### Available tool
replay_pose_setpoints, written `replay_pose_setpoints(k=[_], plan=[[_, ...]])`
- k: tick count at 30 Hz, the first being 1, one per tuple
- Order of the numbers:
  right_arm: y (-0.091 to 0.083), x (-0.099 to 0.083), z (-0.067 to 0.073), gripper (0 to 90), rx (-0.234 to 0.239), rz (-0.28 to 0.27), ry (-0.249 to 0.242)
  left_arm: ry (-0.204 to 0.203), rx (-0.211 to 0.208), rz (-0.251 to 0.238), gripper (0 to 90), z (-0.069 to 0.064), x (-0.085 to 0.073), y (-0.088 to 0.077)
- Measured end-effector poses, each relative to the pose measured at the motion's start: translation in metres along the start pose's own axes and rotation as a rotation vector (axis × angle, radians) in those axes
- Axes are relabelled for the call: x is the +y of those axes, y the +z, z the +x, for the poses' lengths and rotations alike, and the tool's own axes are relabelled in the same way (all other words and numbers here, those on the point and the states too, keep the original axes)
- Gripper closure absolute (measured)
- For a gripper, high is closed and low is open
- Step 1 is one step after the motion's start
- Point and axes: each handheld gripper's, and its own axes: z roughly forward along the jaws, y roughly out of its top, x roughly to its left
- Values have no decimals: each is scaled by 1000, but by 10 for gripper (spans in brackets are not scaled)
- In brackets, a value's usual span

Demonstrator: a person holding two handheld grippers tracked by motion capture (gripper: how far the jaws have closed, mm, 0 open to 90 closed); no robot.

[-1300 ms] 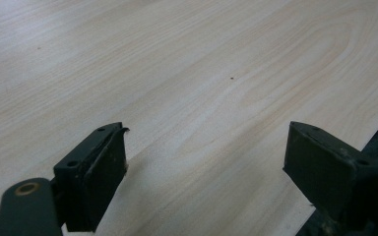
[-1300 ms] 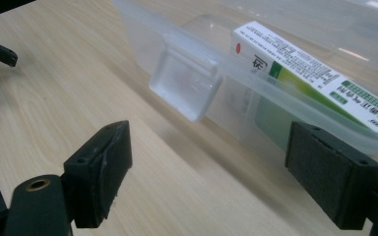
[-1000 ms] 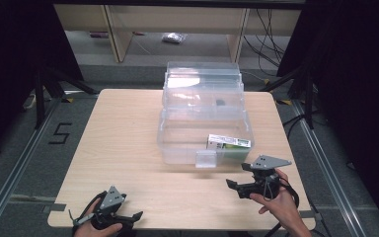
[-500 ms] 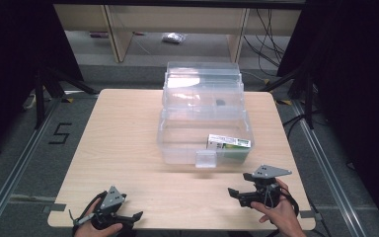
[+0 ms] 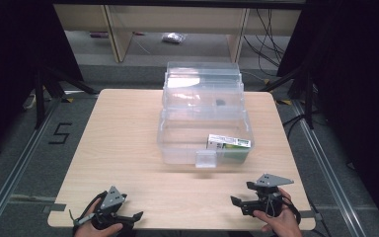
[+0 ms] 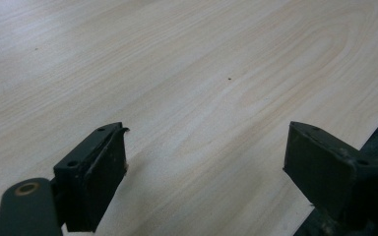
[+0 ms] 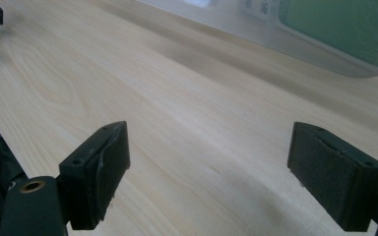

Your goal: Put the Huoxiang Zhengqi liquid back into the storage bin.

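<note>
A clear plastic bin (image 5: pixel 205 140) sits mid-table with its clear lid (image 5: pixel 202 86) swung back behind it. Inside, at the front right, lies a white-and-green box (image 5: pixel 229 144), seen through the bin wall as a green box (image 7: pixel 334 29) in the right gripper view. My left gripper (image 5: pixel 131 217) rests at the table's front left edge, open and empty over bare wood (image 6: pixel 206 147). My right gripper (image 5: pixel 242 205) sits at the front right, a short way in front of the bin, open with nothing between its jaws (image 7: pixel 209 167).
The wooden table (image 5: pixel 118 143) has free room left of the bin and along the front. A small clear latch tab (image 5: pixel 206 159) sticks out of the bin's front wall. Shelving (image 5: pixel 177 29) stands beyond the table's far edge. The floor drops off on both sides.
My right gripper has drawn back from the bin toward the table's front edge. The left gripper has stayed put.
</note>
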Motion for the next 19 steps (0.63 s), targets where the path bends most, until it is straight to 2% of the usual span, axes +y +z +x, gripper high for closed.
replay_pose_setpoints(k=[2,3,4,5,6,9,10,11,13,14,16,19], plan=[[-1,-1,0,170,-11,-4,-9,2,-1,3,156,0,0,0],[0,-2,-1,169,1,-5,-28,2,-3,3,156,0,0,0],[-1,-4,3,169,3,1,17,2,-4,2,156,0,0,0],[-1,-4,0,169,-4,-8,-14,4,-8,-3,156,0,0,0],[-1,-6,3,169,-13,-9,3,-4,-1,-5,156,1,0,-1],[-1,-7,3,169,-16,-3,-1,-5,0,-1,156,1,-1,0],[-2,-7,1,169,-37,3,-32,-1,-4,0,156,1,-1,0],[-1,-7,3,170,-29,9,-3,2,5,5,156,1,0,0],[0,-8,2,169,-23,3,-15,1,6,3,156,1,0,0],[-1,-9,4,170,-30,12,-2,-2,5,1,156,1,0,1],[0,-9,3,170,-44,7,-31,-6,-2,-3,156,1,0,0],[0,-8,5,170,-37,12,-5,2,0,3,156,1,0,0]])
